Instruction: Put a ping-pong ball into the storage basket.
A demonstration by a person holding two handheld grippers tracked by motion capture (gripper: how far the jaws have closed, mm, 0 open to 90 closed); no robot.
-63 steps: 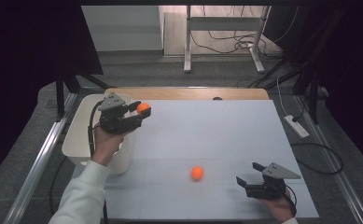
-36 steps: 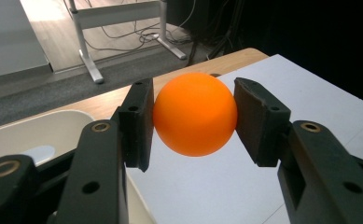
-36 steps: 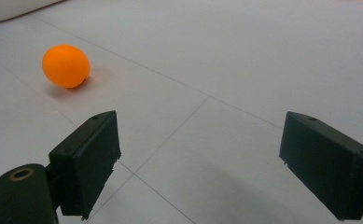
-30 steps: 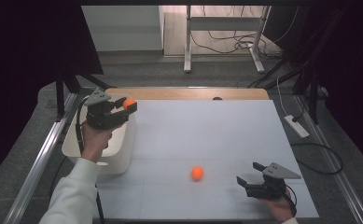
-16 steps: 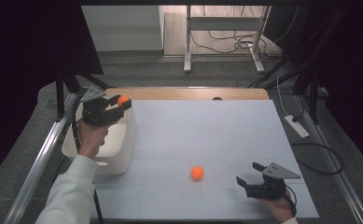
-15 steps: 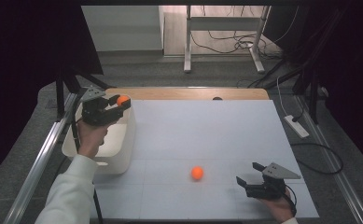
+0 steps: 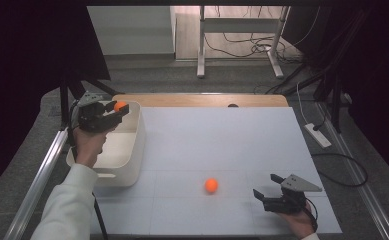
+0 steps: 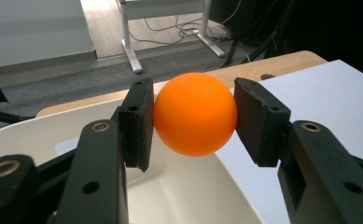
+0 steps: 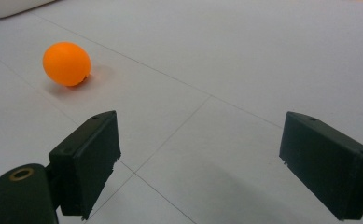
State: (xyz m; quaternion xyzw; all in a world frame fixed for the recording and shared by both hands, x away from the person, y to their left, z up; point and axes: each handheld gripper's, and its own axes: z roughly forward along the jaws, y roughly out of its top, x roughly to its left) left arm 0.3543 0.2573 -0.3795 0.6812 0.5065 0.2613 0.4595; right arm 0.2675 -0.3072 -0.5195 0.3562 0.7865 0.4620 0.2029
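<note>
My left gripper is shut on an orange ball and holds it in the air over the white bin at the table's left edge. In the left gripper view both pads press the ball's sides, with the bin's hollow below. A second orange ball lies on the white table, also the ball in the right gripper view. My right gripper rests low near the front right, open and empty, with that ball ahead to its left.
The white tabletop has a wooden strip along its far edge. A metal rail runs beside the bin on the left. Desk legs and cables stand on the floor beyond the table.
My left hand has carried the held ball leftward, from the table's edge to over the bin. The right gripper and the loose ball have stayed put.
</note>
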